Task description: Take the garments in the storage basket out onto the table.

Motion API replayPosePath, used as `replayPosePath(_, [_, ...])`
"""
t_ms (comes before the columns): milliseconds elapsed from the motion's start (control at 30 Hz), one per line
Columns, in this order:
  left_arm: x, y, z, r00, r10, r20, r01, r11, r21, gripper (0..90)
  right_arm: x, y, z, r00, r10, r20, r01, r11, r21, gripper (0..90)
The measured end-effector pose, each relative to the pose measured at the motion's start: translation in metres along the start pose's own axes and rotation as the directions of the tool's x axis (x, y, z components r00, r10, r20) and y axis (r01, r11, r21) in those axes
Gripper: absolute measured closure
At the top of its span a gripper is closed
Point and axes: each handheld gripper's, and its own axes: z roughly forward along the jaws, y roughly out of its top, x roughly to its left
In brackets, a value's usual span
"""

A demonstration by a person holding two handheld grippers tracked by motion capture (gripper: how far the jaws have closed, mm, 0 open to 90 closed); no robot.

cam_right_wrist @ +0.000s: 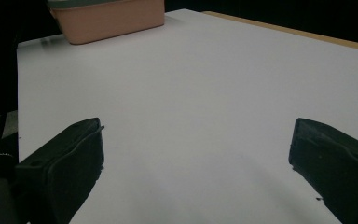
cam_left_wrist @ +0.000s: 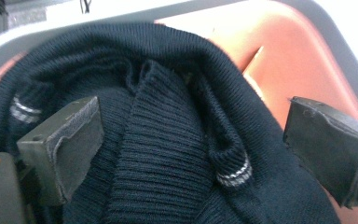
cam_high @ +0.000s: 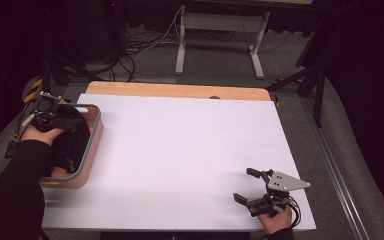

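A dark knitted garment (cam_left_wrist: 168, 154) lies bunched in the pink basket (cam_high: 96, 131) at the left edge of the frame. The left claw (cam_left_wrist: 186, 149) hangs over it, jaws apart around a ribbed fold. At lower right, the right claw (cam_high: 247, 185) rests wide apart on the white bench (cam_high: 180, 150).

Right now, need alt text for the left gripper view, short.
The left tool, jaws wide open, hangs just above a dark navy ribbed knit garment bunched inside a salmon-pink bin with a grey rim. A cuff with a pale stripe lies between the two black jaws, and neither jaw is closed on the fabric.
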Motion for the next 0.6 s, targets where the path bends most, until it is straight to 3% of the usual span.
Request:
replayPosePath(100, [0.000,0.001,0.001,0.9998,-0.019,0.007,0.019,0.9997,0.016,5.7,0.000,0.000,0.000,1.0000,-0.001,0.000,0.001,1.000,0.000,3.7])
replayPosePath(267, [-0.006,0.002,0.002,0.9997,-0.013,0.022,0.012,0.9991,0.040,9.9,0.000,0.000,0.000,1.0000,0.001,-0.001,-0.001,1.000,0.000,3.7])
replayPosePath(333, [-0.007,0.002,0.003,0.9994,-0.028,0.022,0.027,0.9984,0.049,13.0,0.000,0.000,0.001,1.0000,0.001,-0.003,-0.001,1.000,0.002,3.7])
replayPosePath(433, [-0.004,0.004,0.006,0.9964,-0.082,0.021,0.081,0.9942,0.071,14.7,0.000,0.000,0.001,1.0000,0.001,-0.004,-0.001,1.000,0.004,3.7])
replayPosePath(500, [-0.003,0.005,0.010,0.9931,-0.117,0.007,0.117,0.9900,0.080,15.5,0.000,0.000,0.001,1.0000,0.002,-0.005,-0.002,1.000,0.006,3.7])
replayPosePath(600, [-0.009,0.006,0.016,0.9941,-0.091,-0.060,0.097,0.9897,0.106,16.9,0.000,0.000,0.001,1.0000,0.001,-0.005,-0.001,1.000,0.004,3.7])
